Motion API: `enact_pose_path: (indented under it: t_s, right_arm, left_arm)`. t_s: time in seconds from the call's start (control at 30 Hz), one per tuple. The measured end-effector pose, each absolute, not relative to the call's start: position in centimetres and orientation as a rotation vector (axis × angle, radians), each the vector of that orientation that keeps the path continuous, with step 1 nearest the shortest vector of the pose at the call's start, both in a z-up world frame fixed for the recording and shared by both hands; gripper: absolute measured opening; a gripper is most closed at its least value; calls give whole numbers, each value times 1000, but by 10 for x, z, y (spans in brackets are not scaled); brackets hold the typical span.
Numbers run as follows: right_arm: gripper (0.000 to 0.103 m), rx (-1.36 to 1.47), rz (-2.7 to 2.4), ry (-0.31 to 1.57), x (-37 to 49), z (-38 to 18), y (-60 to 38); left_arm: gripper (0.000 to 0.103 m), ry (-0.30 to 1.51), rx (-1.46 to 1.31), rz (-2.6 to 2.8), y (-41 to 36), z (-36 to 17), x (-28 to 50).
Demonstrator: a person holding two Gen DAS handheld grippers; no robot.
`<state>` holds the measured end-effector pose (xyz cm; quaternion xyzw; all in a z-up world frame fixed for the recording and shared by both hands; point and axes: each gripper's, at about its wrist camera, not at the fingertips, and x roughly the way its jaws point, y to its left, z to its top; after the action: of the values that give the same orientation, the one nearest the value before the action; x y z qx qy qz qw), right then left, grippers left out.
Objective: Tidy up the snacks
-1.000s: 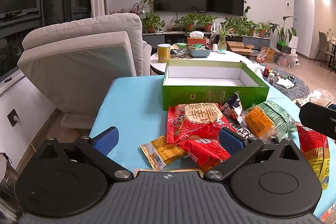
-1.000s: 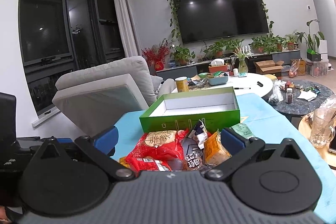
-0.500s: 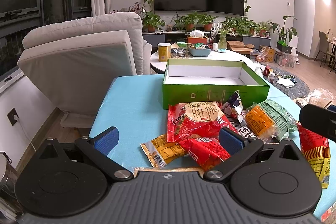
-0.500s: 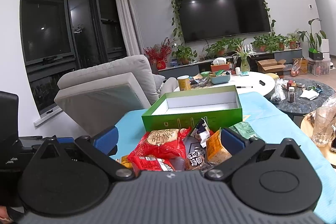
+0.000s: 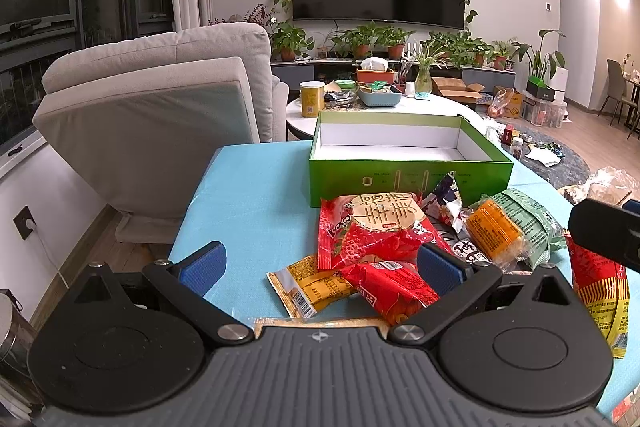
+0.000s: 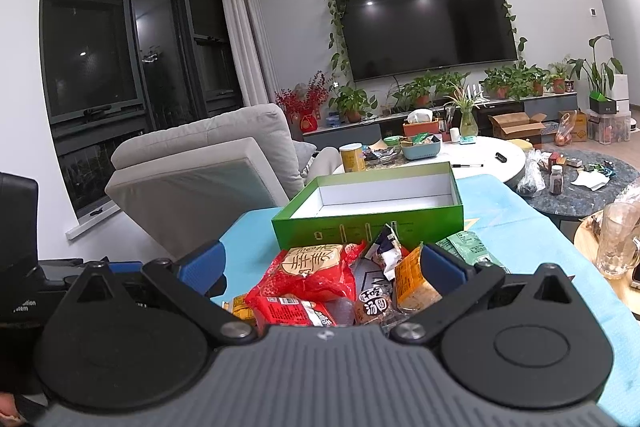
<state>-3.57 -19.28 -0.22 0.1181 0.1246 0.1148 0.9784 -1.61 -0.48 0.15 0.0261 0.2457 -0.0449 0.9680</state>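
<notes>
You are in a home living room. A large TV [image 6: 430, 23] hangs on the wall with vines [image 6: 336, 15] trailing round it, above a low console lined with potted plants [image 5: 362, 41]. A grey recliner [image 5: 160, 115] stands by dark windows [image 6: 92, 67] with a white curtain [image 6: 240, 27]. A round white coffee table [image 6: 480, 151] carries household clutter, and at the far right edge of the left view are what may be dining chairs [image 5: 618, 95].
</notes>
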Motion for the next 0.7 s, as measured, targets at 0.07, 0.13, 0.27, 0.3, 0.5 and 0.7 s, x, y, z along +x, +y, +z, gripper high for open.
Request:
enact_pose_path:
  t_s: [0.07,0.13,0.27,0.3,0.5,0.7]
  right_arm:
    - [94,238,230,251,-36,-2,-193]
    - [94,239,231,251,-36,-2,-193]
    - [94,236,230,251,-36,-2,-193]
    - [94,235,230,250,-36,-2,-192]
    - [94,234,233,251,-36,-3,-192]
    - [94,233,236,251,-36,-3,-190]
  left_arm:
    - [102,496,53,-92,-5,2,-16]
    - [102,497,53,-91,-5,2,-16]
    - [102,498,53,-91,-5,2,-16]
    - [102,497,53,-91,-5,2,-16]
    - [102,499,52,-90,-5,0,-16]
    - [102,508,51,-91,-3,-2,-13]
